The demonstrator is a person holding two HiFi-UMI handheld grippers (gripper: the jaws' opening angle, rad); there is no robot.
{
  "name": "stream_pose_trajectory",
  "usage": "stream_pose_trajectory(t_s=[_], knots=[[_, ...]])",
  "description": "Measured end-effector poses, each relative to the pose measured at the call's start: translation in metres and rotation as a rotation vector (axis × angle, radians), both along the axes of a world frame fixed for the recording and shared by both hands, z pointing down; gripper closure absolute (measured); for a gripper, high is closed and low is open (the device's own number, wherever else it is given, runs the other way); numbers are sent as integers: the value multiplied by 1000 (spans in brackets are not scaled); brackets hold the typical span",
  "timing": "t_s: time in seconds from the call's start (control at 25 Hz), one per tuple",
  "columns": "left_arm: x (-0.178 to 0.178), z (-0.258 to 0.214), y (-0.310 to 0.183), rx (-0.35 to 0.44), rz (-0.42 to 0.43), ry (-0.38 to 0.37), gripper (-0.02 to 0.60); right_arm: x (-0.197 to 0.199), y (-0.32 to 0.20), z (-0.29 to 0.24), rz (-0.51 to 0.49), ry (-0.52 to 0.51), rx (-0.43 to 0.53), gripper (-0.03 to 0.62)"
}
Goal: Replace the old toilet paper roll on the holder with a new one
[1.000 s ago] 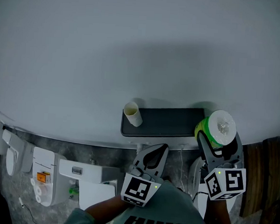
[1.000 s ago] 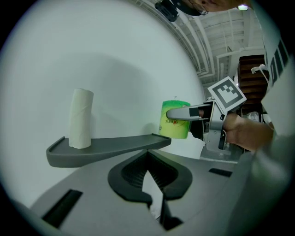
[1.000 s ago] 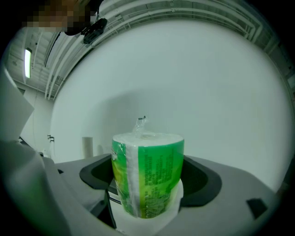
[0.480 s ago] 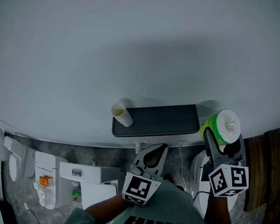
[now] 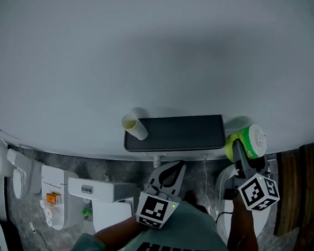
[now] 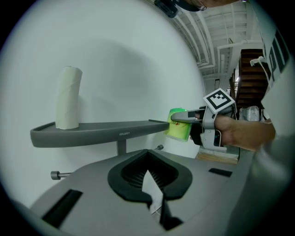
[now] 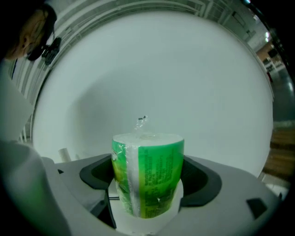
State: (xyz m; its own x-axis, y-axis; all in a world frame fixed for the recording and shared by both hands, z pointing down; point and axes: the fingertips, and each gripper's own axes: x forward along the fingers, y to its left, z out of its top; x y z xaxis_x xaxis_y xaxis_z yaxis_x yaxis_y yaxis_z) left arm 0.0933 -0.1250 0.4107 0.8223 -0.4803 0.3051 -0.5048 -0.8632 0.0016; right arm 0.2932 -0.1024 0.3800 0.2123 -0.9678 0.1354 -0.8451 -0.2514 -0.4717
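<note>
- Right gripper view: the right gripper (image 5: 240, 151) pinches the new green roll (image 7: 148, 173), just beside the shelf (image 5: 178, 133) end.
- Left gripper (image 5: 176, 168) is pressed together on a paper scrap (image 6: 150, 186).
- Next, probably: slide the roll onto the bar (image 6: 60, 174).

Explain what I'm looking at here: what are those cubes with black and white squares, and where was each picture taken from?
A person holds a two-jaw tool in each hand; the patterned cubes are parts of those tools. The head view comes from a camera on the person's head, looking down. The two gripper views come from cameras riding on the tools. On the dark wall shelf stands an empty cardboard tube. The right gripper clamps a green-wrapped toilet paper roll beside the shelf's right end. The left gripper is shut, with a small white scrap between its jaws.
</note>
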Motion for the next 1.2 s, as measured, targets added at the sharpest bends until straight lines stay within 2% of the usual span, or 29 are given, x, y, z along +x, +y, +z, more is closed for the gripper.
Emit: stream_pose_trajectory(t_s=[0.24, 0.48, 0.68, 0.96, 1.2], knots=[[-12, 8, -6, -8, -29, -22, 578, 5, -10, 30, 11, -335, 102, 160], [-22, 11, -10, -12, -50, -32, 578, 0, -19, 49, 31, -591, 166, 161], [-29, 11, -13, -10, -61, -34, 578, -8, -26, 63, 39, -734, 203, 161], [-39, 10, -15, -9, -72, -31, 578, -12, -28, 71, 69, -868, 253, 161], [-45, 10, -16, -8, -70, -27, 578, -25, -34, 78, 58, -983, 289, 161]])
